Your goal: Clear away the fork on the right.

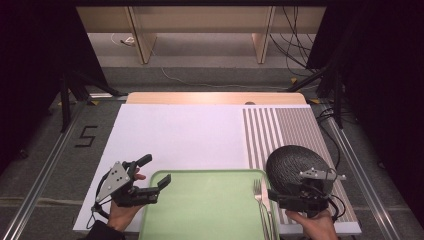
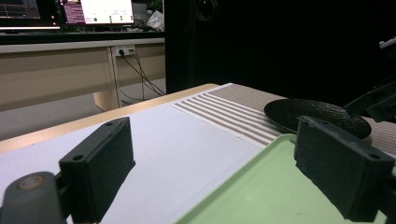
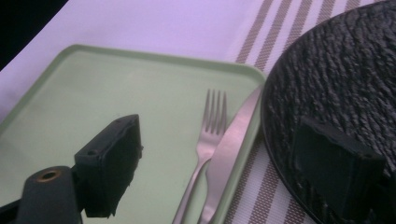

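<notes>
A pale green tray (image 1: 200, 210) lies at the table's near edge. On its right side rests a silver fork (image 1: 258, 192), tines pointing away, and a table knife (image 3: 233, 140) leans along the tray's right rim beside it. A black textured plate (image 1: 292, 160) sits just right of the tray on the striped mat. My right gripper (image 1: 274, 196) hovers near the plate's near edge, pointing left, open; in the right gripper view (image 3: 219, 154) its jaws straddle the fork (image 3: 210, 126) and knife without touching them. My left gripper (image 1: 156, 171) is open and empty at the tray's far left corner.
A white mat (image 1: 180, 135) covers most of the table, with a brown-striped placemat (image 1: 285, 125) on the right. The wooden table edge (image 1: 215, 98) runs along the far side. Beyond it are shelves and loose cables on the floor. Tripod legs stand at both sides.
</notes>
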Demonstrator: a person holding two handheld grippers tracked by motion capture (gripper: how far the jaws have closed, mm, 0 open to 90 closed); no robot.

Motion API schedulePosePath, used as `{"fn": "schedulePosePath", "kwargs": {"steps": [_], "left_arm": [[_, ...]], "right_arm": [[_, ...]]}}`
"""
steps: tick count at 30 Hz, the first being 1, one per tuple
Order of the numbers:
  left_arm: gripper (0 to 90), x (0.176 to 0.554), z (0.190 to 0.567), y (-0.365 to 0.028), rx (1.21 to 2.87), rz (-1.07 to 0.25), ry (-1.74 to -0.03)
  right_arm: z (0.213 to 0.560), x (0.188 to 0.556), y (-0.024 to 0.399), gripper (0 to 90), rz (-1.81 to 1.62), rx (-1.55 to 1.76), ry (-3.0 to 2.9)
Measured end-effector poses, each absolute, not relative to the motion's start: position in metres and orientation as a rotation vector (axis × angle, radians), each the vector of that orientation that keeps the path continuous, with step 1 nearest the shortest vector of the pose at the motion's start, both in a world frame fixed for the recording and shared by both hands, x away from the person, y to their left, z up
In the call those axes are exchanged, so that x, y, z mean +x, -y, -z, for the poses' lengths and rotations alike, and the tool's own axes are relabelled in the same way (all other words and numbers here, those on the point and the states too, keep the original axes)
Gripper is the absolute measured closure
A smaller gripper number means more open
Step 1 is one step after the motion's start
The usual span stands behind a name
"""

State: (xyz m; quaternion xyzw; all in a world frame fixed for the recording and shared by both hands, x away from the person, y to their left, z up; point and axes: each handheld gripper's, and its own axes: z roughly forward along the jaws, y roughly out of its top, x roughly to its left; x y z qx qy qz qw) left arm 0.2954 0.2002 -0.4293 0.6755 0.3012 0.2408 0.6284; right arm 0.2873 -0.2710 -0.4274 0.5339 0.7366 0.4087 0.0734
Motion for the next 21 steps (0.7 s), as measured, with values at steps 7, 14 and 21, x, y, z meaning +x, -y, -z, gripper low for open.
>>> {"fn": "schedulePosePath", "kwargs": {"steps": [7, 14, 21], "left_arm": [[11.6, 0.296, 0.429, -0.2, 1.548, -0.551, -0.691], [11.6, 0.296, 0.429, -0.2, 1.548, -0.552, -0.691], [11.6, 0.296, 0.429, -0.2, 1.547, -0.551, -0.693]], "right_arm": [[0.428, 0.287, 0.278, 16.4, -1.236, 1.664, -2.18], [0.428, 0.287, 0.285, 16.4, -1.258, 1.698, -2.141], [0.429, 0.286, 0.293, 16.4, -1.288, 1.758, -2.098]]}}
